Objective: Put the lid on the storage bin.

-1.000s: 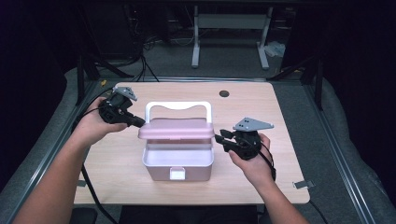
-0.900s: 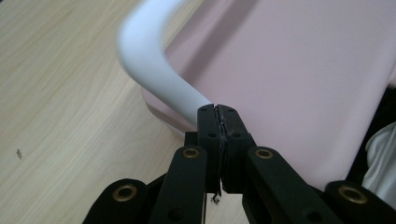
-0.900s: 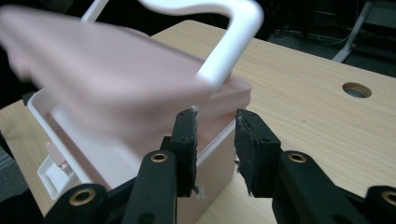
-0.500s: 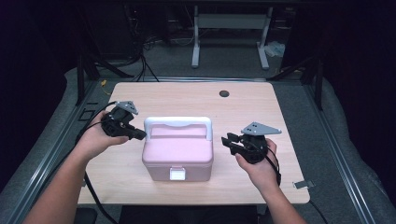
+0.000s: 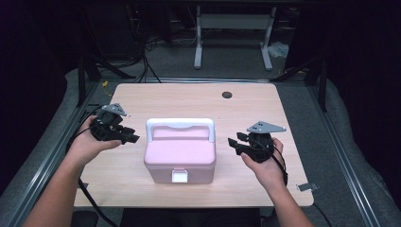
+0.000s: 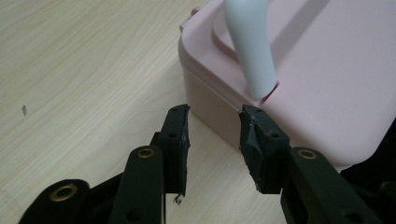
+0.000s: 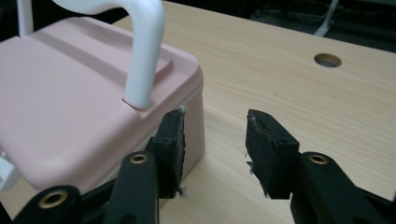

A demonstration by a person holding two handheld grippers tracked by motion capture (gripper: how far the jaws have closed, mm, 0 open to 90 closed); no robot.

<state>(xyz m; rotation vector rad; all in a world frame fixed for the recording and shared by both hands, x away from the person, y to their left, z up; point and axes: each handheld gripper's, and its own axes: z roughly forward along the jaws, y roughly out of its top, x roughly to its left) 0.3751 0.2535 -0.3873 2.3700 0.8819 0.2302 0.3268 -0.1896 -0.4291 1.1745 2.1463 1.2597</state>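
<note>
Hands level, tongs flanking pink box (image 5: 179, 153)

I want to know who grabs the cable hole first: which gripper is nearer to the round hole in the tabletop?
Right. The right gripper sits just right of the pink box, below the hole; the left gripper is across the box, farther away.

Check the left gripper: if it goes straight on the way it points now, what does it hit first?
Most likely the pink box. The left gripper, jaws open with nothing between them, points at the box's near side wall just below the lid, by the foot of the white handle. How much gap remains is hard to judge.
</note>
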